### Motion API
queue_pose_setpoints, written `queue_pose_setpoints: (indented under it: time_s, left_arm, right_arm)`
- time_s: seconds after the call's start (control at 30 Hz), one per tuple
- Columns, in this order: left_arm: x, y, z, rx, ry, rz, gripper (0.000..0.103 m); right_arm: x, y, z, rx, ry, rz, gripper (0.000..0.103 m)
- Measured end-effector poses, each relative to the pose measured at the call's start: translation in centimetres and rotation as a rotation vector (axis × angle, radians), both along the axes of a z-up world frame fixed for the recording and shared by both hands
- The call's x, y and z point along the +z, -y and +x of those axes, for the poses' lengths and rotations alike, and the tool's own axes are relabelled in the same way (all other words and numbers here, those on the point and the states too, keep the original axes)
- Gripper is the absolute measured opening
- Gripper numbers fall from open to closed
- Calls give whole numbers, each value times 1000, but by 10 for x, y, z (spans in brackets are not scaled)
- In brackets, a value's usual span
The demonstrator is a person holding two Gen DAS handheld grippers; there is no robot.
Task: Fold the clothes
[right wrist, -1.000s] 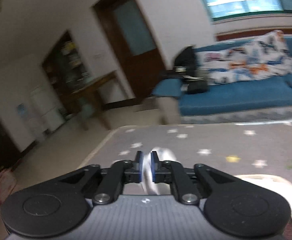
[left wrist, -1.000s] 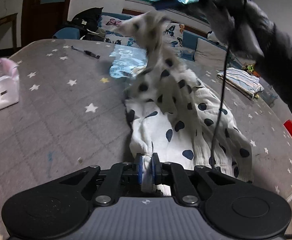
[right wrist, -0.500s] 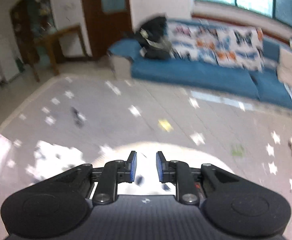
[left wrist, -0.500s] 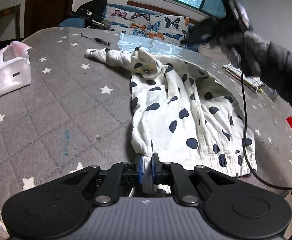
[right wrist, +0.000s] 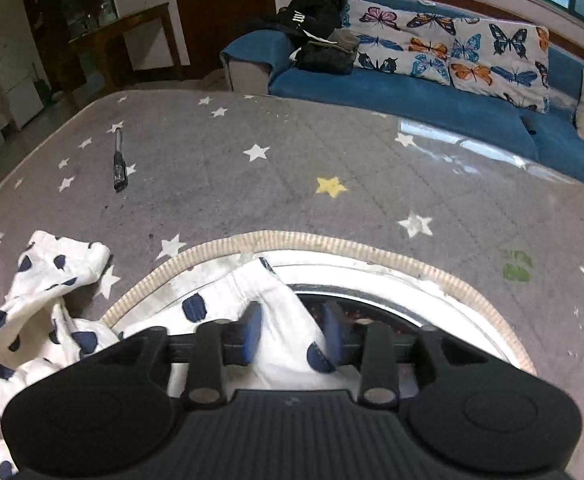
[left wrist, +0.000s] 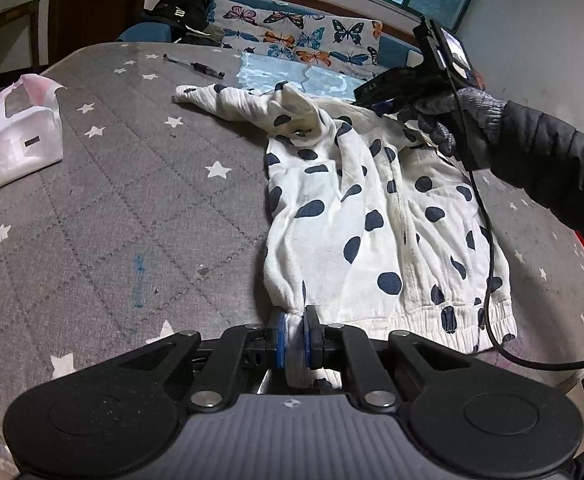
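A white garment with dark blue dots [left wrist: 372,208] lies spread on the grey star-patterned table [left wrist: 131,200]. My left gripper [left wrist: 293,336] is shut on its near hem corner, with bunched white cloth between the blue pads. My right gripper [left wrist: 372,94], held by a gloved hand, sits low over the garment's far end. In the right wrist view its jaws [right wrist: 292,330] are opening; dotted cloth [right wrist: 275,312] lies between the blurred fingers, loose from the pads. The beige ribbed neckline [right wrist: 332,242] curves just beyond them. One sleeve [right wrist: 43,280] trails off to the left.
A white and pink plastic bag [left wrist: 19,136] stands at the table's left edge. A pen-like tool [right wrist: 119,160] and a clear plastic sheet [left wrist: 292,76] lie at the far side. A black cable [left wrist: 488,264] crosses the garment. Behind is a blue sofa [right wrist: 412,96].
The right gripper came down from high up with the garment's top end, which now lies flat on the table, and its jaws have spread. The left gripper kept its hold on the hem.
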State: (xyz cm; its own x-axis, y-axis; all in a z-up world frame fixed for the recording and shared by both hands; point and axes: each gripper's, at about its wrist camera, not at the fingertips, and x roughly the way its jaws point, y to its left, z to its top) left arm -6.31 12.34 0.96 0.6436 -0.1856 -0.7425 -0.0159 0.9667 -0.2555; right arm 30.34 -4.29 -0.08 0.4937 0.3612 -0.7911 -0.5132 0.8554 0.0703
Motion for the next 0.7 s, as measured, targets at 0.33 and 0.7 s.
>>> queue_pose_setpoints:
  time_s: [0.33, 0.7]
  left_arm:
    - [0, -1, 3, -6, -4, 9, 10]
    - [-1, -5, 7, -3, -3, 28, 10]
  right_arm:
    - [15, 23, -1, -61, 81, 15, 3]
    - [56, 128, 22, -462, 210, -38, 3]
